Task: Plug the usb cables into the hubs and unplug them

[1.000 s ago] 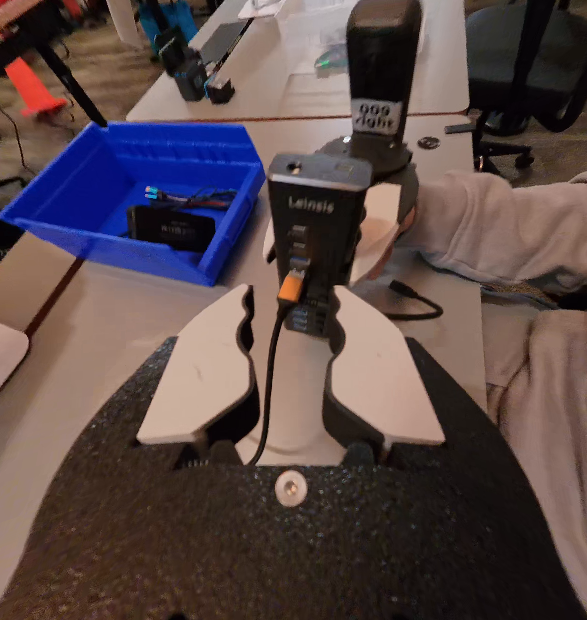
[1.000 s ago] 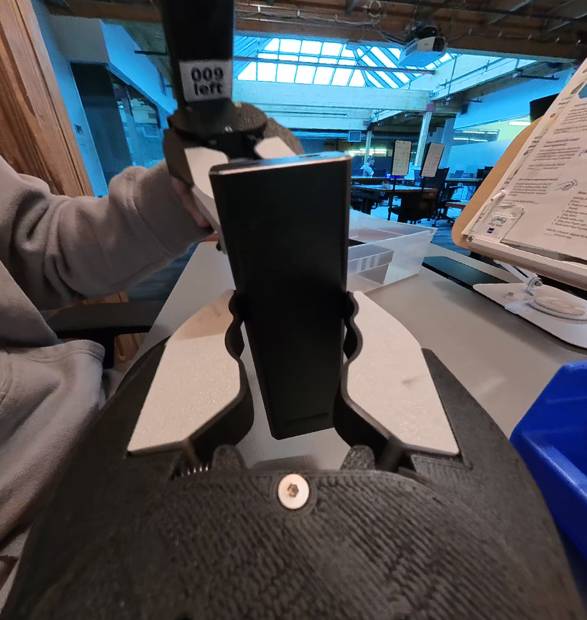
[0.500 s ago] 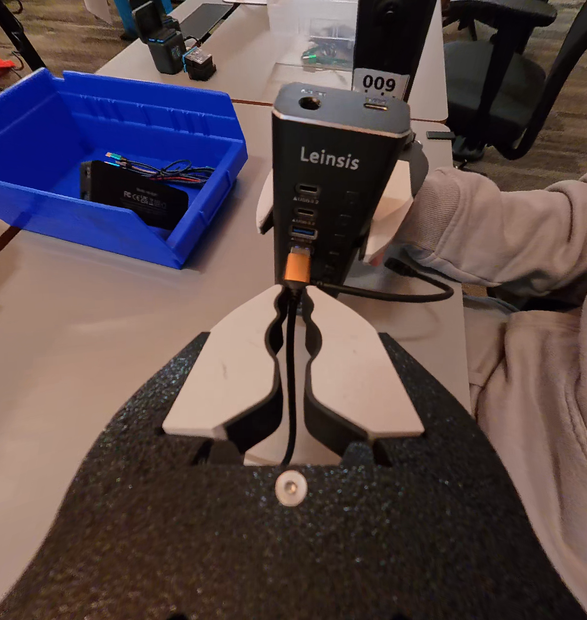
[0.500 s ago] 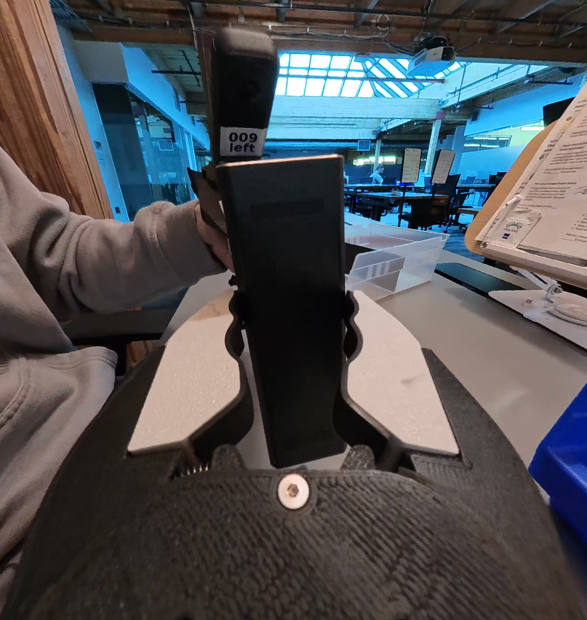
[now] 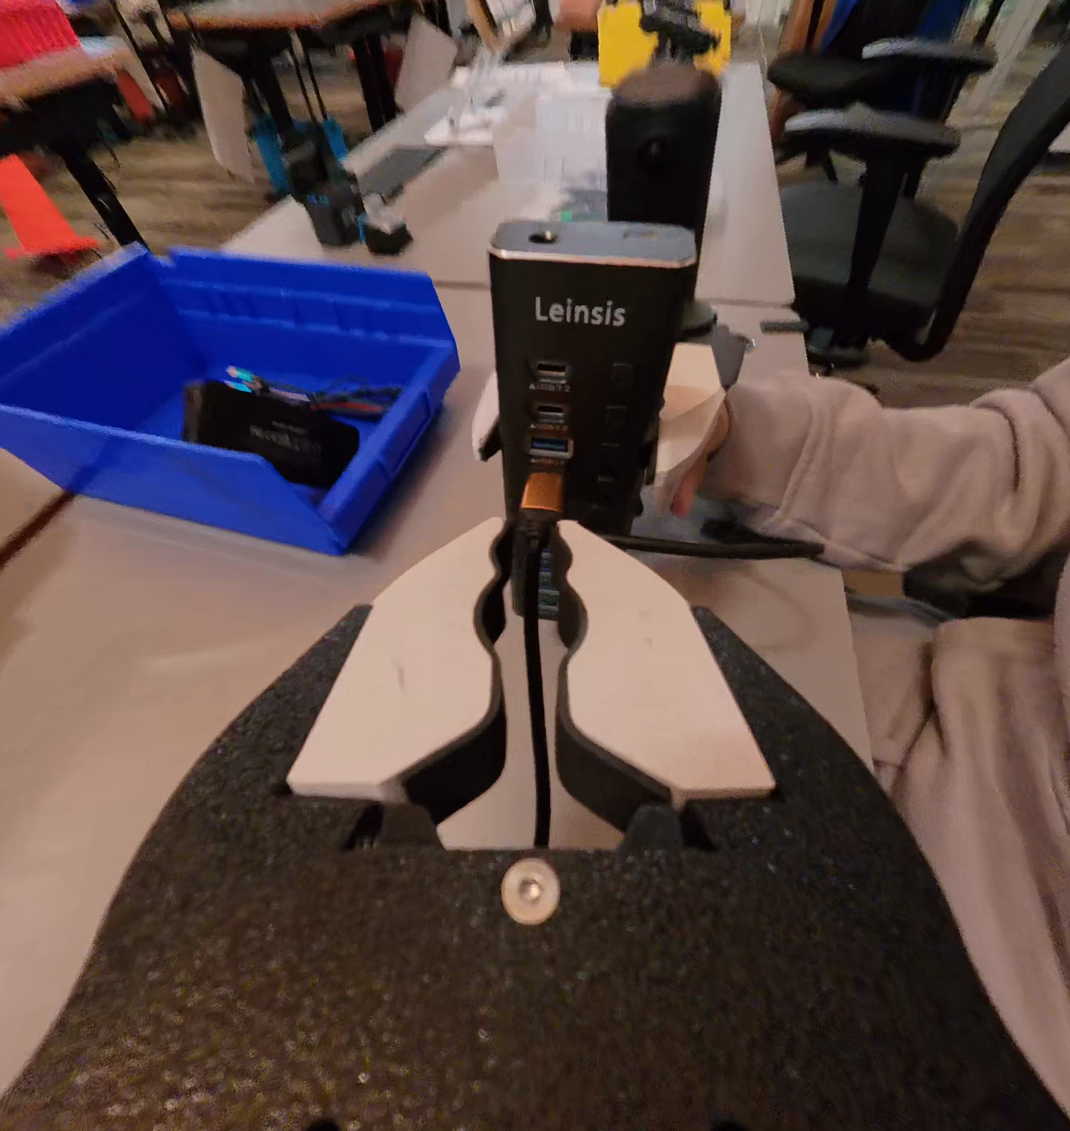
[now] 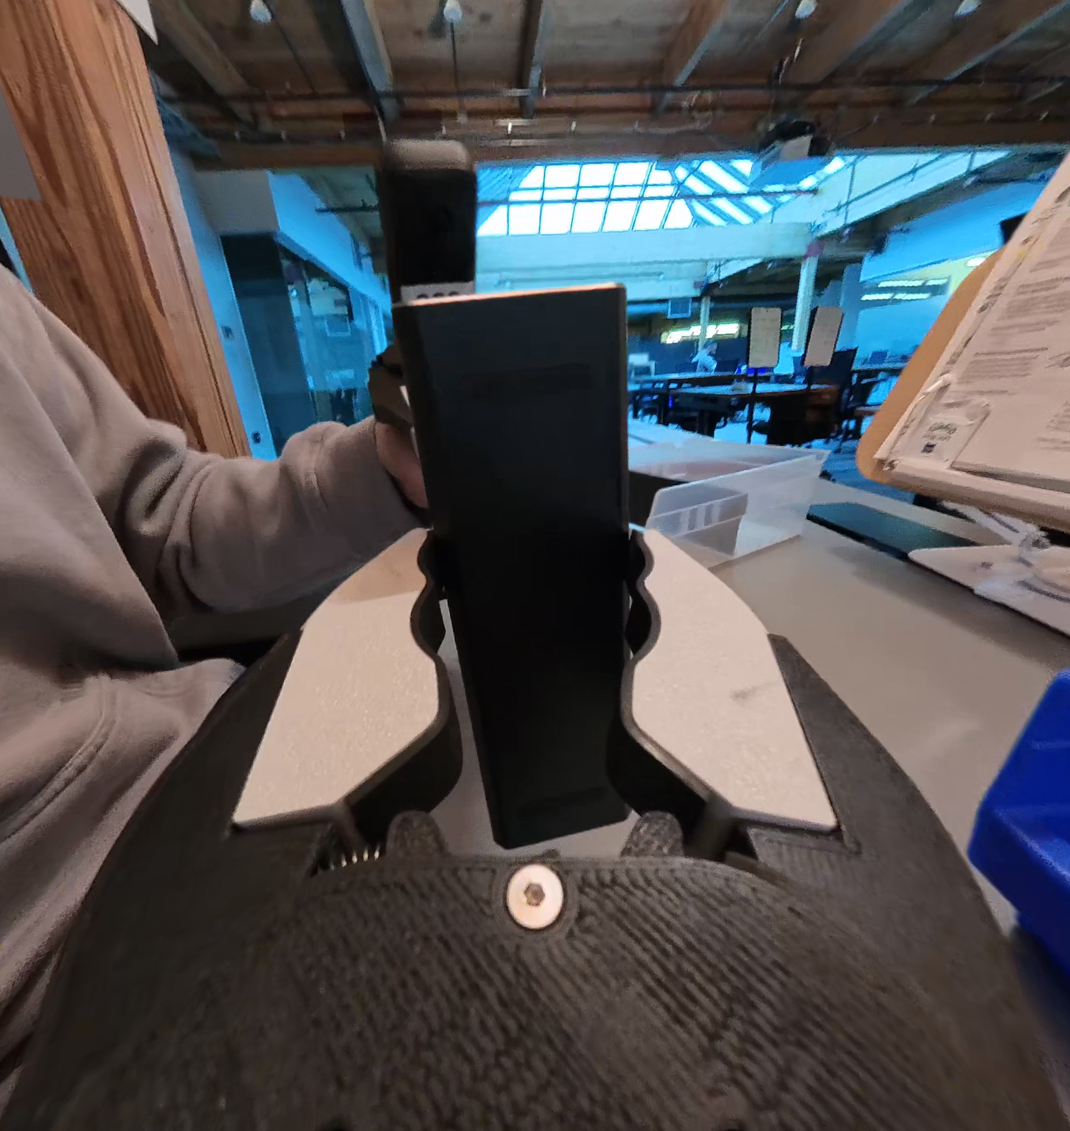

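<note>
A black USB hub [image 5: 581,343] stands upright in the left wrist view, its row of ports facing me. My right gripper [image 6: 532,538] is shut on the hub's [image 6: 532,489] sides; its white fingers [image 5: 685,422] show behind the hub. An orange USB plug [image 5: 542,492] sits in a lower port. Its black cable [image 5: 535,704] runs down between my left gripper's [image 5: 530,526] fingers, which are shut on it just below the plug. The right wrist view shows only the hub's plain back; the ports and plug are hidden there.
A blue bin [image 5: 153,343] at left on the grey table [image 5: 153,642] holds another black hub [image 5: 269,434] and loose cables [image 5: 336,395]. Another black cable [image 5: 703,544] lies to the right by a person's sleeve [image 5: 887,459]. A clear tray [image 6: 734,502] and document stand [image 6: 1009,367] stand at right.
My left gripper went from open around the hub's lower end to shut on the cable below the orange plug. The hub stayed in my right gripper, with the plug still in its port.
</note>
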Tool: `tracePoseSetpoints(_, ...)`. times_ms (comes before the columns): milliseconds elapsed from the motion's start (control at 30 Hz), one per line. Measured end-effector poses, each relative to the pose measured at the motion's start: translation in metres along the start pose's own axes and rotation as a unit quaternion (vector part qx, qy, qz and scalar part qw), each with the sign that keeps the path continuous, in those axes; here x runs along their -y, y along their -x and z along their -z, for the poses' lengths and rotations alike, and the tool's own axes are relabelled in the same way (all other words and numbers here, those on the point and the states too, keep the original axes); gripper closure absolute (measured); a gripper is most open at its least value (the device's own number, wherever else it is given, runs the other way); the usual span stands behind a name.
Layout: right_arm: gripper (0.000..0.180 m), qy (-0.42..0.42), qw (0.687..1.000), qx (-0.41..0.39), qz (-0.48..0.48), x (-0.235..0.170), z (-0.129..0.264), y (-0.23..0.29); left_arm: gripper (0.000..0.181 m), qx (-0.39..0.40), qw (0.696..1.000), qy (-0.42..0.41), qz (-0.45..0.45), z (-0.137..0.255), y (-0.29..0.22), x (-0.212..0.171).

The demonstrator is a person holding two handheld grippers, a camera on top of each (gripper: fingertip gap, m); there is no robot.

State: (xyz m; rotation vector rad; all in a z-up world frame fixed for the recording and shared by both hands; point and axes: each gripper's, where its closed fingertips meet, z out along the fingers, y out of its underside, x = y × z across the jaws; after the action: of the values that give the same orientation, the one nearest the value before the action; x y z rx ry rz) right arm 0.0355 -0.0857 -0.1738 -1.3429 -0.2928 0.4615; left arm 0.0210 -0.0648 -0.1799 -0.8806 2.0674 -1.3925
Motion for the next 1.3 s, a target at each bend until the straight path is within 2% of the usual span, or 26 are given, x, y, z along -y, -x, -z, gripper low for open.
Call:
tracePoseSetpoints(33, 0.120, -0.009, 1.000, -0.007, 0.000, 0.005, 0.005, -0.002, 0.160, 0.011, 1.000, -0.019, -0.008, 0.006, 0.003, 0.008)
tracePoseSetpoints(133, 0.120, -0.021, 0.998, -0.063, 0.017, 0.019, 0.021, -0.018, 0.142, 0.065, 0.996, -0.066, -0.014, 0.030, 0.022, 0.017)
tracePoseSetpoints(267, 0.120, -0.058, 0.986, -0.146, 0.051, 0.061, 0.041, -0.029, 0.131, 0.080, 0.992, -0.084, 0.053, 0.045, 0.041, -0.015)
tracePoseSetpoints(400, 0.120, -0.110, 0.967, -0.212, 0.091, 0.123, 0.059, -0.036, 0.130, 0.081, 0.988, -0.102, 0.078, 0.054, 0.044, -0.043)
tracePoseSetpoints(500, 0.120, -0.107, 0.954, -0.251, 0.123, 0.167, 0.065, -0.055, 0.130, 0.073, 0.990, -0.091, 0.081, 0.054, 0.045, -0.056)
tracePoseSetpoints(600, 0.120, -0.103, 0.928, -0.324, 0.150, 0.205, 0.072, -0.091, 0.130, 0.068, 0.991, -0.088, 0.074, 0.052, 0.047, -0.059)
tracePoseSetpoints(700, 0.120, -0.063, 0.894, -0.414, 0.161, 0.218, 0.083, -0.151, 0.130, 0.056, 0.990, -0.102, 0.077, 0.049, 0.049, -0.057)
tracePoseSetpoints(767, 0.121, -0.015, 0.883, -0.439, 0.162, 0.208, 0.085, -0.197, 0.130, 0.040, 0.989, -0.111, 0.087, 0.044, 0.048, -0.057)
tracePoseSetpoints(833, 0.120, 0.060, 0.885, -0.441, 0.140, 0.181, 0.083, -0.241, 0.131, 0.020, 0.989, -0.115, 0.095, 0.039, 0.045, -0.058)
tracePoseSetpoints(900, 0.120, 0.138, 0.896, -0.406, 0.114, 0.146, 0.077, -0.269, 0.130, 0.013, 0.989, -0.109, 0.098, 0.035, 0.044, -0.061)
tracePoseSetpoints(967, 0.120, 0.224, 0.903, -0.360, 0.071, 0.107, 0.072, -0.282, 0.130, 0.011, 0.990, -0.103, 0.094, 0.034, 0.042, -0.065)
tracePoseSetpoints(1067, 0.120, 0.294, 0.897, -0.328, 0.043, 0.070, 0.070, -0.289, 0.130, 0.006, 0.993, -0.090, 0.081, 0.034, 0.041, -0.069)
tracePoseSetpoints(1233, 0.121, 0.351, 0.871, -0.345, -0.008, 0.040, 0.085, -0.307, 0.131, -0.007, 0.989, -0.108, 0.104, 0.035, 0.040, -0.070)
tracePoseSetpoints(1300, 0.121, 0.402, 0.844, -0.355, -0.003, 0.026, 0.096, -0.313, 0.131, -0.008, 0.989, -0.104, 0.105, 0.033, 0.040, -0.073)
